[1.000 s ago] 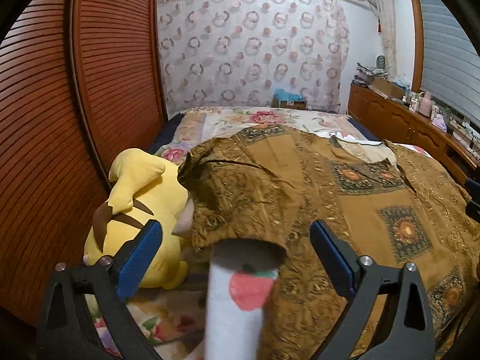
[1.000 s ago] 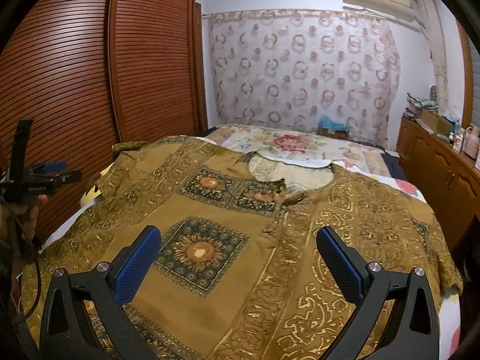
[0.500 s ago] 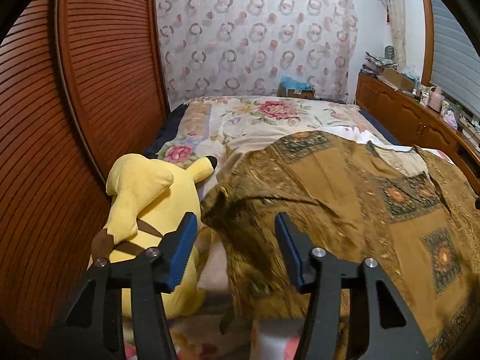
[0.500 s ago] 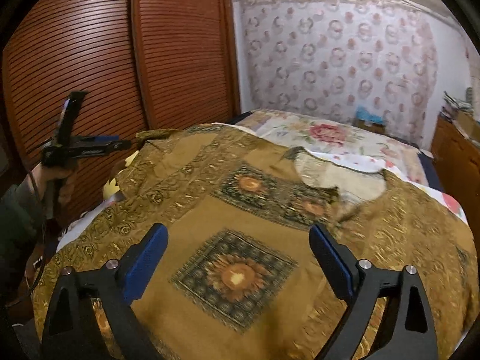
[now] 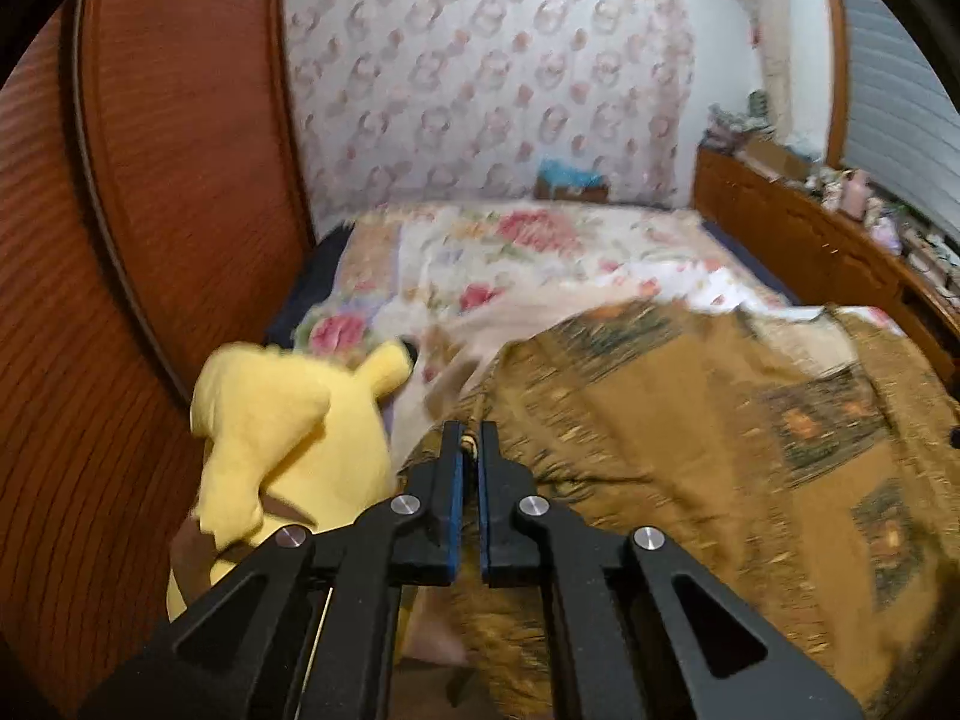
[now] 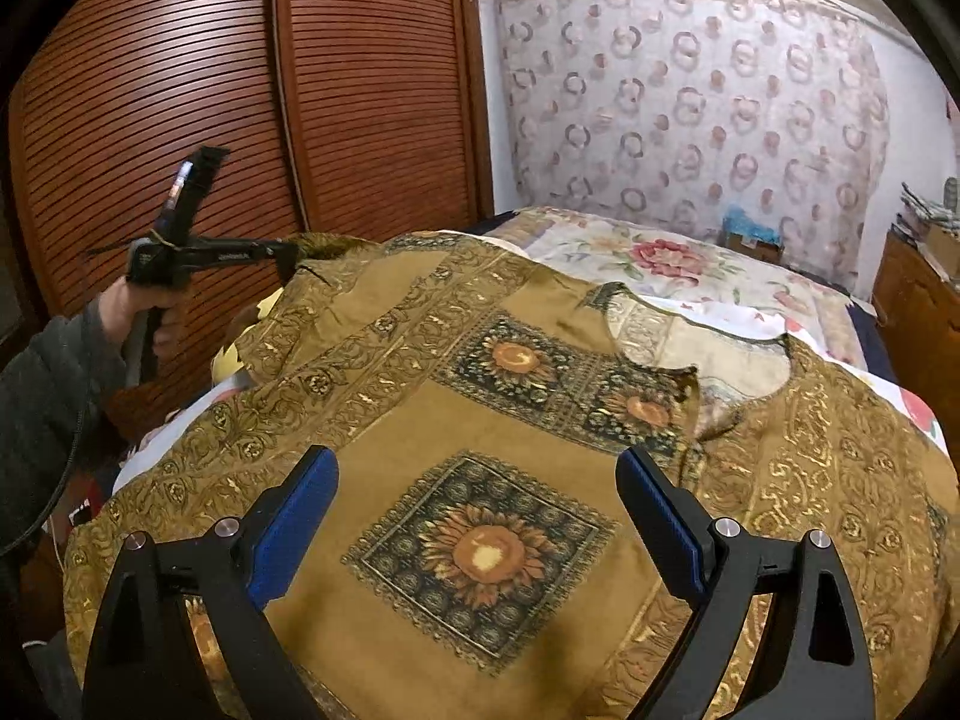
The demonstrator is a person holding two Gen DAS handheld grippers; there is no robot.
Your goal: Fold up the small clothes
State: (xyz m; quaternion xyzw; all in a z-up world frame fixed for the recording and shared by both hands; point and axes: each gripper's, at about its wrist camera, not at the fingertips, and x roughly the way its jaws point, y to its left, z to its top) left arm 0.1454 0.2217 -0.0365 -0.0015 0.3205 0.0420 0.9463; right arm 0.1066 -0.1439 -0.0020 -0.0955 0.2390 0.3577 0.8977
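The brown shirt point(image 6: 480, 420) lies spread flat on the bed point(image 6: 690, 264), neck hole toward the far curtain. Its long way runs from the near hem up to the neck. The left gripper point(image 5: 471, 444) is clenched on the tip of the shirt's left sleeve (a small bit of cloth peeks out between its fingers point(image 5: 450, 480)), and the sleeve is lifted a little off the bed. The rest of the shirt lies to the right of that grip, so I think the sleeve must swing right, across the chest. The right gripper point(image 6: 480, 510) hangs over the near middle of the shirt with its fingers wide apart, holding nothing. A yellow plush toy point(image 5: 288, 438) sits just beside the sleeve. A slatted wooden wardrobe point(image 6: 210, 90) stands close on the left.
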